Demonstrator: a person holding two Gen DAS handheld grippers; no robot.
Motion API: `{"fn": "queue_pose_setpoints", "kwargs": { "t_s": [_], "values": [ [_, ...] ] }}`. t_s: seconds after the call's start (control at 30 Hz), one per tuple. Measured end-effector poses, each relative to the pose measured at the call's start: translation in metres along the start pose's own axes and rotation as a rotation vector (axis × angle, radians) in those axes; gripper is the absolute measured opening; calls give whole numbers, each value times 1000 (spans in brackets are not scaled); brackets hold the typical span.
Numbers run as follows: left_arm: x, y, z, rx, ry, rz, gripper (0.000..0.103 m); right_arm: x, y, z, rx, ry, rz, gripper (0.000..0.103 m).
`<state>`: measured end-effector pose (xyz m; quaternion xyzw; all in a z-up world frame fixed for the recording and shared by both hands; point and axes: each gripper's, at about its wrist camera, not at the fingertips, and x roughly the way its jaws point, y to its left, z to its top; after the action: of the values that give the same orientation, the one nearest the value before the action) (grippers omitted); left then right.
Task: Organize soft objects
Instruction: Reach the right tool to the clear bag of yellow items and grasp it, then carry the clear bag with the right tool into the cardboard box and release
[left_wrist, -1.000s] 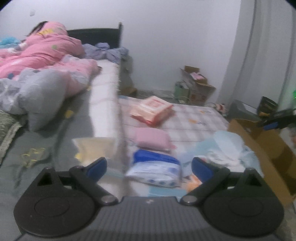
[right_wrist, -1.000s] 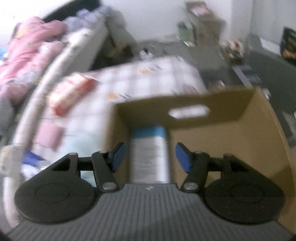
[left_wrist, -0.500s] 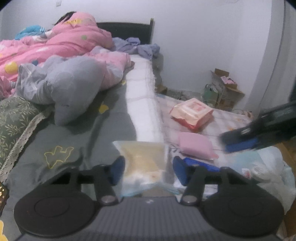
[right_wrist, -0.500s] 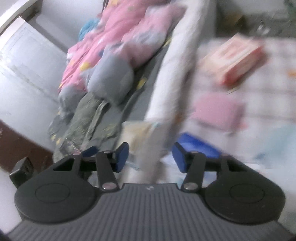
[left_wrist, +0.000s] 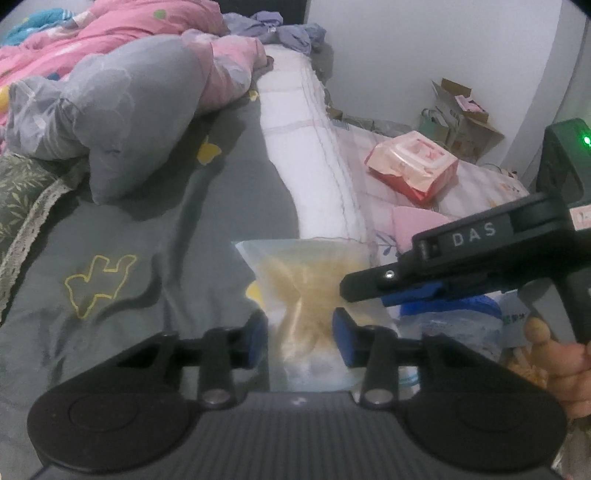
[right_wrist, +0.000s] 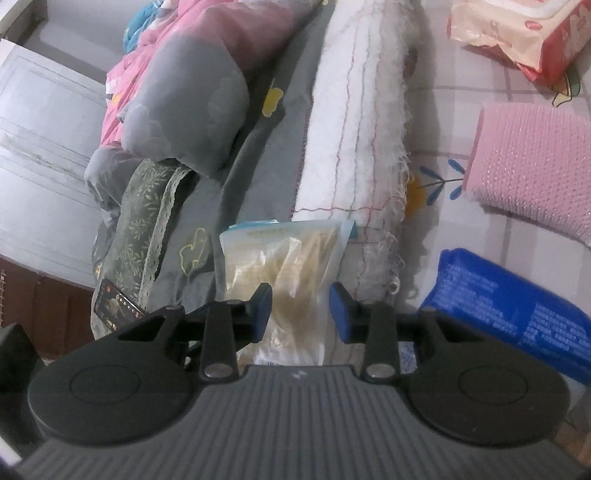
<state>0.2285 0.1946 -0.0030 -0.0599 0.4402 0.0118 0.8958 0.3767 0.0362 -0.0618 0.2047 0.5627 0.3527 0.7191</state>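
A clear zip bag of yellowish material (left_wrist: 310, 291) lies at the edge of the grey bed sheet; it also shows in the right wrist view (right_wrist: 284, 273). My left gripper (left_wrist: 299, 341) is open, its jaws on either side of the bag's near end. My right gripper (right_wrist: 300, 313) is open too, over the same bag; it reaches in from the right in the left wrist view (left_wrist: 373, 291). A pink knitted pouch (right_wrist: 532, 166), a blue pack (right_wrist: 513, 306) and a red wipes pack (right_wrist: 517, 33) lie on the checked mat.
A white rolled mattress edge (left_wrist: 314, 147) separates the bed from the checked mat (right_wrist: 461, 122). Grey pillow (left_wrist: 133, 118), pink duvet (left_wrist: 74, 40) and a green lace-edged cushion (right_wrist: 140, 236) lie on the bed. Cardboard boxes (left_wrist: 461, 114) stand by the far wall.
My left gripper has moved from the mat to the zip bag and narrowed around it. My right gripper has swung from the cardboard box to the same bag.
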Motion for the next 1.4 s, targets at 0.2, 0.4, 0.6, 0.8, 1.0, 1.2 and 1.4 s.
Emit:
{"fn": "queue_pose_setpoints", "kwargs": {
  "t_s": [0.2,0.4,0.6,0.8,1.0,1.2,1.4],
  "values": [
    [5,7,10,-33,38,-38,52,6,-10,3,44,21,57,34],
    [13,16,13,-109,60,-130,36,8,-17,2,93,16,81,30],
    [-4,12,13,-100,26,-128,23,-3,-5,-2,62,-3,85,24],
    [-32,3,11,-84,-4,-108,21,-18,9,-8,35,-15,100,23],
    [-73,-21,12,-41,-72,-122,20,-61,25,-19,-21,-64,132,23],
    [-108,-75,15,46,-135,-192,20,-140,22,-38,-82,-168,140,22],
    [-113,-159,20,159,-147,-311,20,-234,-14,-65,-85,-290,81,22]
  ]
}}
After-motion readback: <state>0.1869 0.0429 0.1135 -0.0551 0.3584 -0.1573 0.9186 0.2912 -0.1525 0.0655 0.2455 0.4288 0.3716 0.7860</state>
